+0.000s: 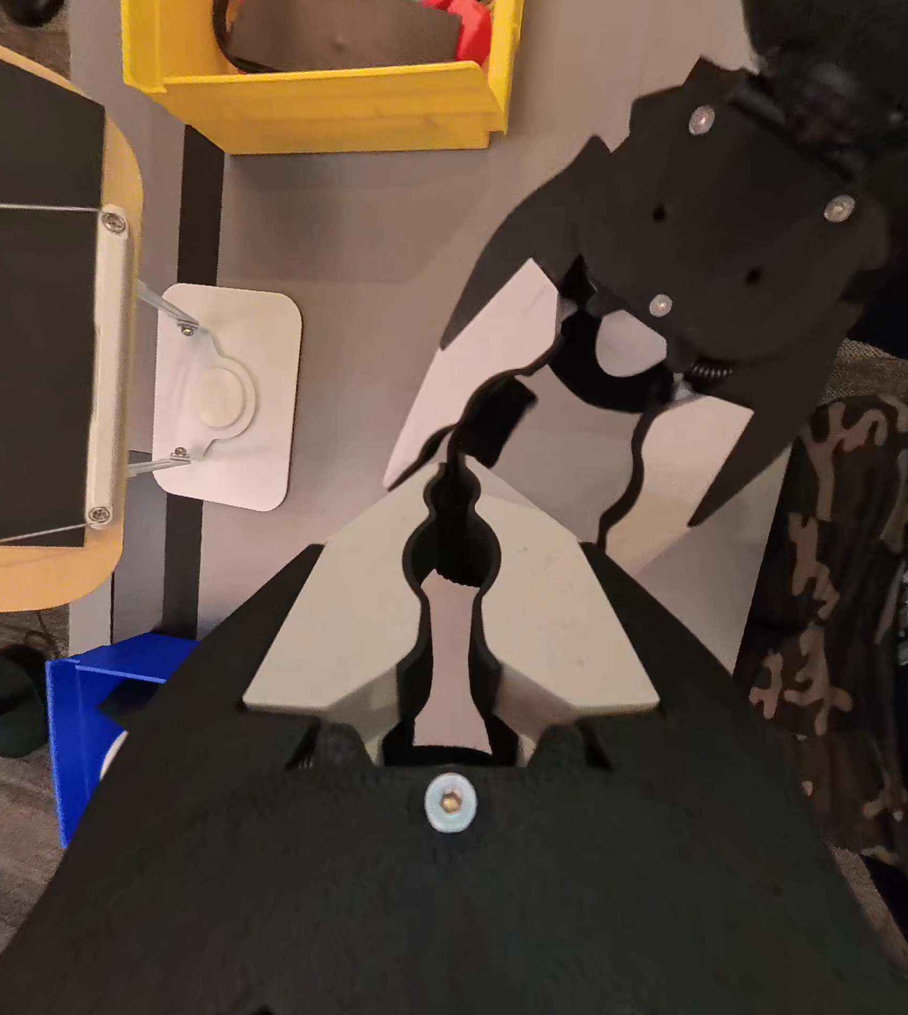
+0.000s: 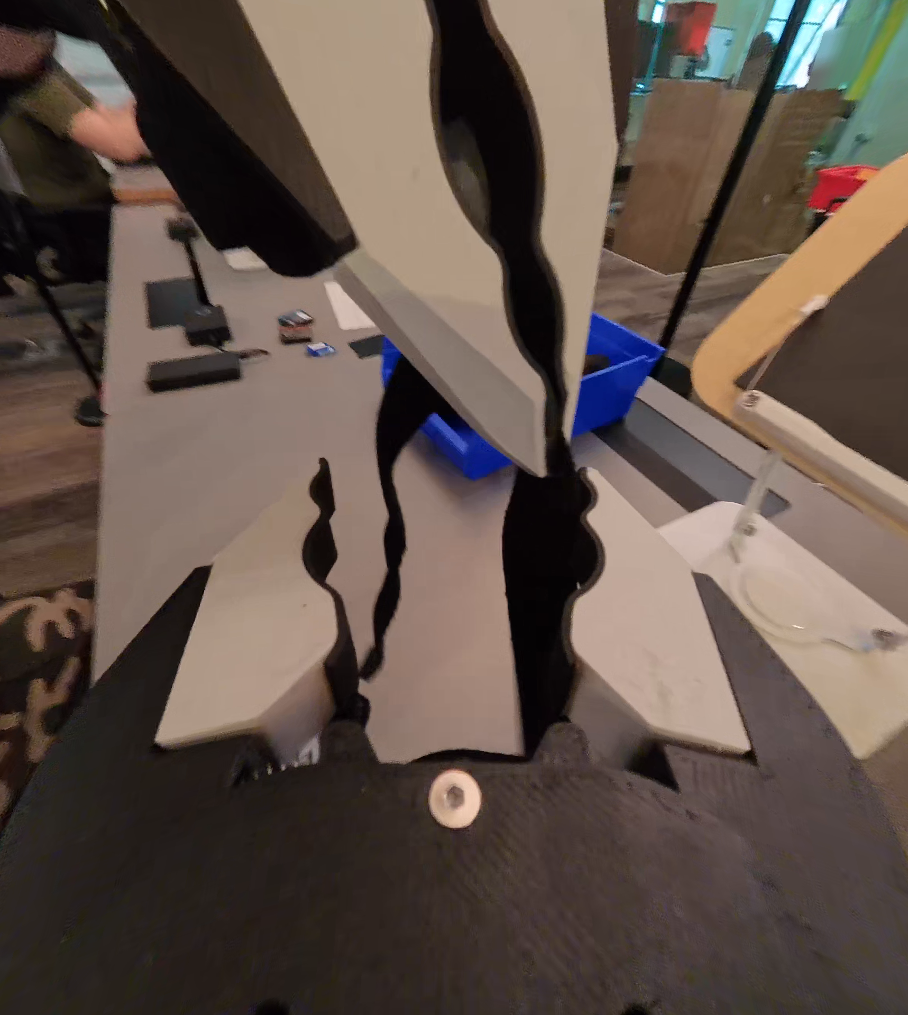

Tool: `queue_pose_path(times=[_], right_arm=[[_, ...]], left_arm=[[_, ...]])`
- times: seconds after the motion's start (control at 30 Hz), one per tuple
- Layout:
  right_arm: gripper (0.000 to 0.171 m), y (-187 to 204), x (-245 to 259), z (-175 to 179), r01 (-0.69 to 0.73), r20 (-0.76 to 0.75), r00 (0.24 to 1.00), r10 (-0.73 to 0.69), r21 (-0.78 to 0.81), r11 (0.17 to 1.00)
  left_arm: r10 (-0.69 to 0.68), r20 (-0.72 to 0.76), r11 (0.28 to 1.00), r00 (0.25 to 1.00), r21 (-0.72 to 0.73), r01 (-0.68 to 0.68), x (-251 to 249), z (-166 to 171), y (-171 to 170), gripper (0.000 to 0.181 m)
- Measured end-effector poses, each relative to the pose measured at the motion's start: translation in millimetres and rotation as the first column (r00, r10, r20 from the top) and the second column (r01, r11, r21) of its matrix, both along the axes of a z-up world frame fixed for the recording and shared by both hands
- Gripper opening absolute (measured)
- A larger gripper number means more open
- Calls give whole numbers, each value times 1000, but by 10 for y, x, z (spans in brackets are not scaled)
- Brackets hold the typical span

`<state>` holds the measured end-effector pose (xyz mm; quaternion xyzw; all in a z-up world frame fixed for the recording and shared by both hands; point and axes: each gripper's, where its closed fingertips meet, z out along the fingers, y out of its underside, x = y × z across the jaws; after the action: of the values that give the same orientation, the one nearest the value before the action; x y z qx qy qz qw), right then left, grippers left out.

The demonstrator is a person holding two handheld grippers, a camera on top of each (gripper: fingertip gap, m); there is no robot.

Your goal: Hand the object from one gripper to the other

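My left gripper [image 1: 454, 478] is shut on a thin black object [image 1: 495, 423] whose far end sticks out past its fingertips. My right gripper [image 1: 495, 511] comes in from the upper right, open, with that far end between its two grey fingers. In the right wrist view the left gripper [image 2: 545, 467] points down from the top, shut. The black object [image 2: 539, 604] hangs from it into the open right gripper [image 2: 454, 472], close against the right-hand finger. I cannot tell if it touches that pad.
A grey table [image 1: 330, 247] lies below. A yellow bin [image 1: 330, 99] sits at the top, a blue bin [image 1: 89, 714] at lower left. A white stand base [image 1: 232, 395] holds a wood-edged dark board [image 1: 28, 329]. A camouflage sleeve [image 1: 836, 549] is at the right. Small devices [image 2: 193, 373] lie farther along the table. My hands' fingertips stand some 5 centimeters from each other.
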<state>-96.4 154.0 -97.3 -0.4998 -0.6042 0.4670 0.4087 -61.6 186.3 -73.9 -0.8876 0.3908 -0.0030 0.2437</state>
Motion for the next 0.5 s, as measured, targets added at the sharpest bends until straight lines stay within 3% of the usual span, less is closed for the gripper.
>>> queue_pose_path(times=[0.13, 0.27, 0.4, 0.5], right_arm=[[63, 101, -41, -57, 61, 33, 998, -60, -56, 997], [0, 123, -37, -83, 48, 15, 999, -47, -114, 992], [0, 99, -12, -28, 6, -29, 1000, -11, -159, 987], [0, 93, 28, 75, -56, -100, 995, 29, -281, 958]], left_arm=[[13, 5, 1000, 1000, -26, -13, -1, -52, 4, 0], [-13, 2, 999, 1000, -37, 13, 25, -54, -2, 2], [-30, 5, 1000, 1000, -1, 30, 42, 30, 39, 12], [-43, 43, 996, 998, 80, 39, 63, 182, 105, 51]])
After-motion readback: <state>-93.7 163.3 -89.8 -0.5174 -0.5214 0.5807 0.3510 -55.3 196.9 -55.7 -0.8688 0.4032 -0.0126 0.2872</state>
